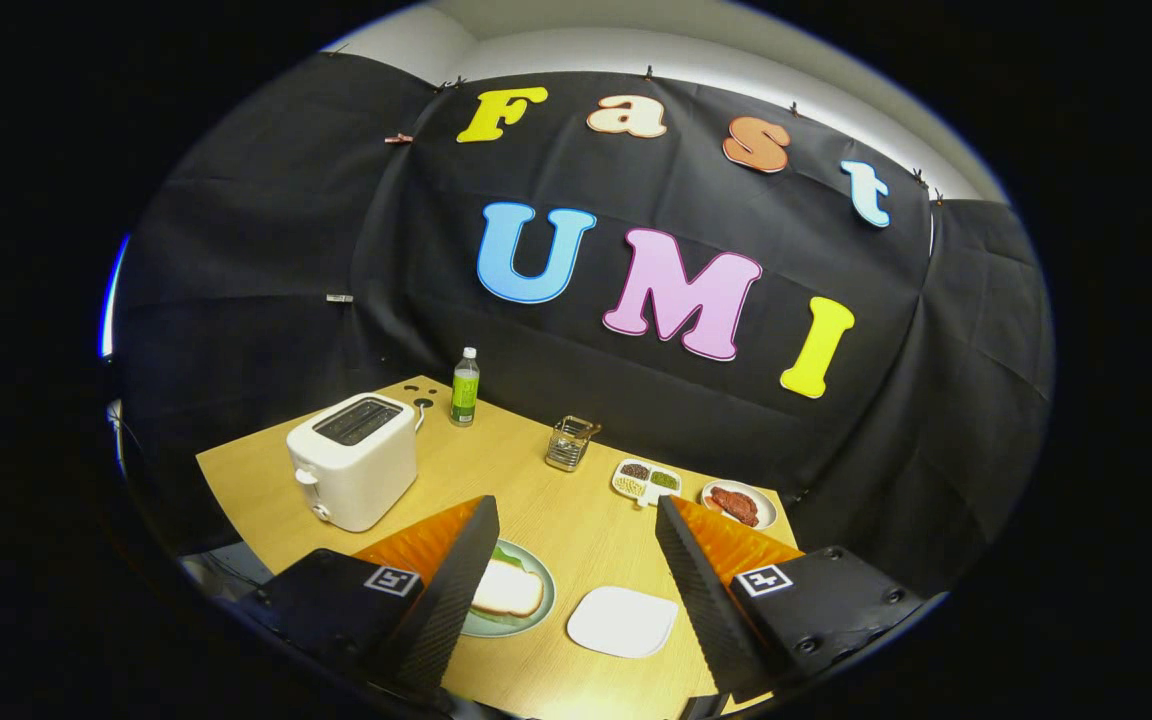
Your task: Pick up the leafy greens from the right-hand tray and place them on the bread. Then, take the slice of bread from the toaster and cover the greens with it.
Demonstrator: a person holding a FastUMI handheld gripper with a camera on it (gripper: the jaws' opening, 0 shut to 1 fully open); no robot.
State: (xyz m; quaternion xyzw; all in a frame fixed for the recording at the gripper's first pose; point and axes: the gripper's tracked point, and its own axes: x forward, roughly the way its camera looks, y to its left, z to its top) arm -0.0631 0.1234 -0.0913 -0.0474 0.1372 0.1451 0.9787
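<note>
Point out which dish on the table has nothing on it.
The white square plate between the open gripper's fingers; the green plate holds bread, the others hold food.

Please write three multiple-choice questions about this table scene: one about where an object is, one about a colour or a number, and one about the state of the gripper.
1. Where does the green bottle stand?
A. Beyond the toaster, near the table's far edge
B. On the white square plate
C. Between the fingers

2. How many compartments of the small divided dish hold fillings?
A. One
B. Three
C. Six

3. How is the gripper?
A. Shut on the bread
B. Open, holding nothing
C. Shut on the bottle

Answers: 1 A, the bottle stands behind the toaster by the black cloth. 2 B, three separate fillings show in the dish. 3 B, the fingers are wide apart above the table, with bare wood between them.
</note>
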